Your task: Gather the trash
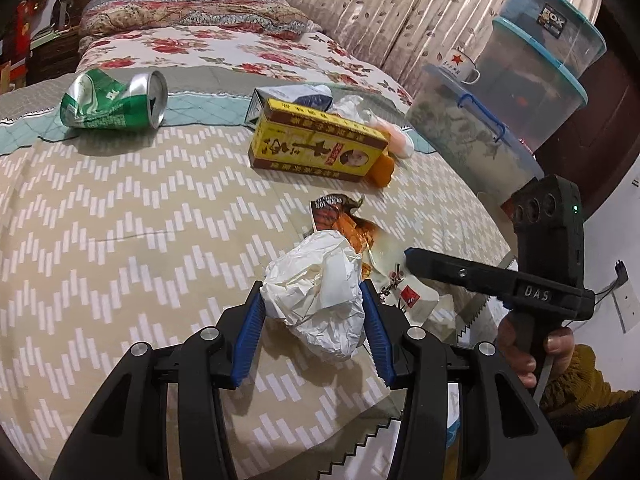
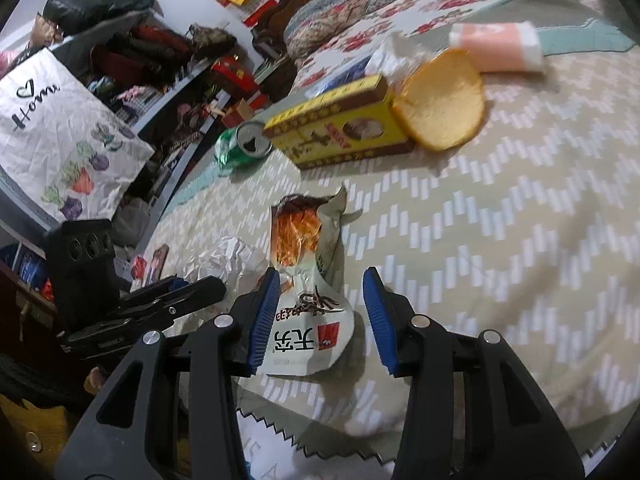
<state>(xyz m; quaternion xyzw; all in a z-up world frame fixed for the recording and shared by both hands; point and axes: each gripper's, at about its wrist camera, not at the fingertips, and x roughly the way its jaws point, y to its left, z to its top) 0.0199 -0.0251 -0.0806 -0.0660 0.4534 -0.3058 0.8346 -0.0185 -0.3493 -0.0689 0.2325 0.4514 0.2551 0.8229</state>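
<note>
On the bedspread (image 1: 120,220), a crumpled white paper ball (image 1: 316,300) sits between the blue pads of my left gripper (image 1: 314,312), which is shut on it. The ball (image 2: 224,256) and the left gripper (image 2: 192,292) also show at the left of the right wrist view. A torn snack wrapper (image 2: 304,280) lies flat beside the ball. My right gripper (image 2: 320,308) stands open over its white end, the left pad at the wrapper's edge and the right pad clear of it. From the left wrist, the wrapper (image 1: 340,220) lies past the ball, with the right gripper (image 1: 412,256) held by a hand.
Farther up the bed lie a crushed green can (image 1: 116,100), a yellow carton (image 1: 320,140), a round orange piece (image 2: 440,104), a pink roll (image 2: 500,46) and a white-blue carton (image 1: 288,98). Stacked plastic storage boxes (image 1: 528,80) with a mug (image 1: 456,65) stand right of the bed.
</note>
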